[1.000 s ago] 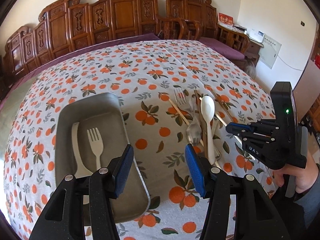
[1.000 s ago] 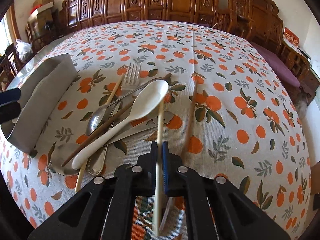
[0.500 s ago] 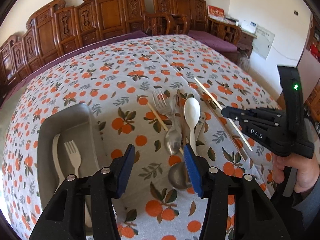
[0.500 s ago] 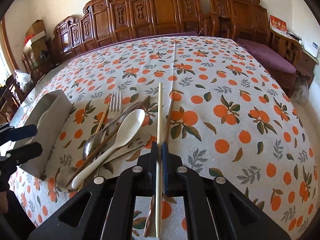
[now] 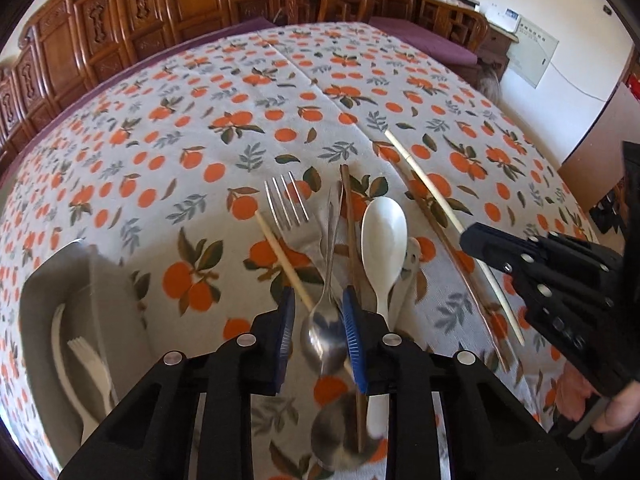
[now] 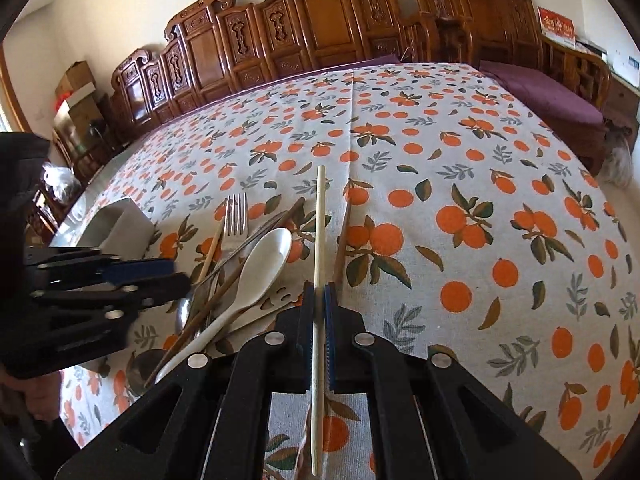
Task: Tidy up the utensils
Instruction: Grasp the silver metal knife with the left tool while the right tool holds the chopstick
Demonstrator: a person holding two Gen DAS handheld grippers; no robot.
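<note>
While the left gripper [image 5: 318, 330], tilted steeply down, closes around one steel spoon [image 5: 325, 338], the right gripper [image 6: 319, 330] at three o'clock clamps one pale chopstick [image 6: 318, 280].

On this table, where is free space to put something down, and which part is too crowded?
Free: the tablecloth right of the held pale chopstick, and the far half toward the wooden chairs. Also the strip between the metal tray and the metal fork. Crowded: the utensil pile around the white spoon.
</note>
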